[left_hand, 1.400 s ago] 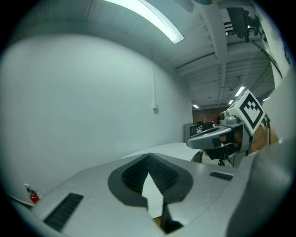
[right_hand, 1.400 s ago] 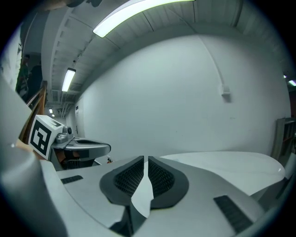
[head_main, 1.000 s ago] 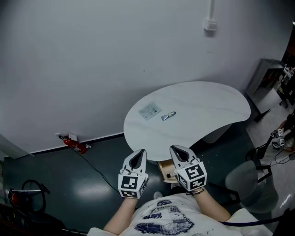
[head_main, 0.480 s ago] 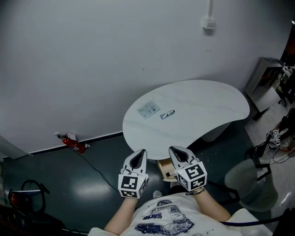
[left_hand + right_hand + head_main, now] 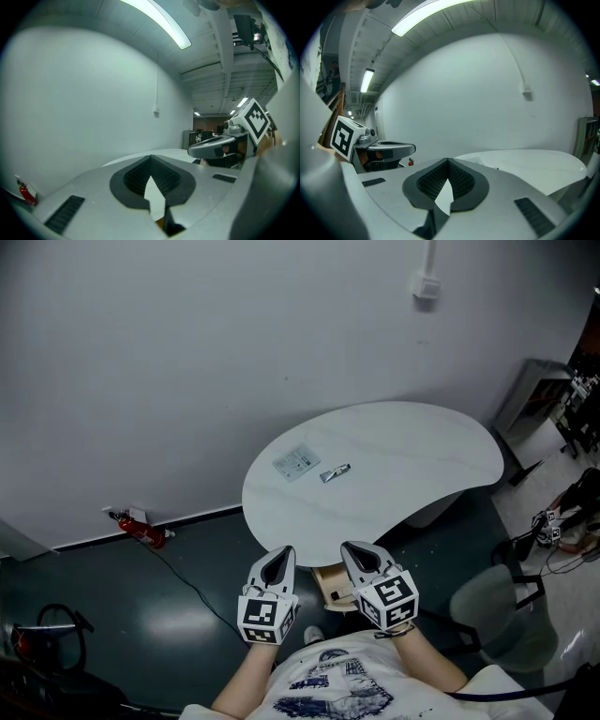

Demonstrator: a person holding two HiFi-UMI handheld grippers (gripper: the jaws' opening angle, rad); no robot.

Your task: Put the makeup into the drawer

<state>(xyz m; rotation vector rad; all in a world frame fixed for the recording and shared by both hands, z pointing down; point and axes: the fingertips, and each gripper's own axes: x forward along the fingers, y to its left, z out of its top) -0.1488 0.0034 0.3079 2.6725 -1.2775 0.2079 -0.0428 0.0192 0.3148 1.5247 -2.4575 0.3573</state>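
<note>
Both grippers are clenched with nothing between the jaws: the left gripper (image 5: 278,562) and the right gripper (image 5: 359,557) are held side by side close to the body, well short of the work. The makeup, which we take to be the small tube (image 5: 335,472), lies flat on the white counter (image 5: 422,456), well apart from both grippers and near a flat packet (image 5: 295,461). We judge the task as not yet started. The first hazard is reaching the tube with the jaws shut, since a closed tip would push the tube across the smooth counter instead of gripping it. The second is the tube's low, slim form. Jaws closing too high would slip over it, and jaws closing too low would scrape the counter and flick it away. A skewed approach could also drag the packet along. The wooden drawer unit (image 5: 328,585) sits below the near counter edge, partly hidden between the grippers, and we cannot tell whether it stands open. A weak grip during the transfer past that edge would drop the tube to the floor.
</note>
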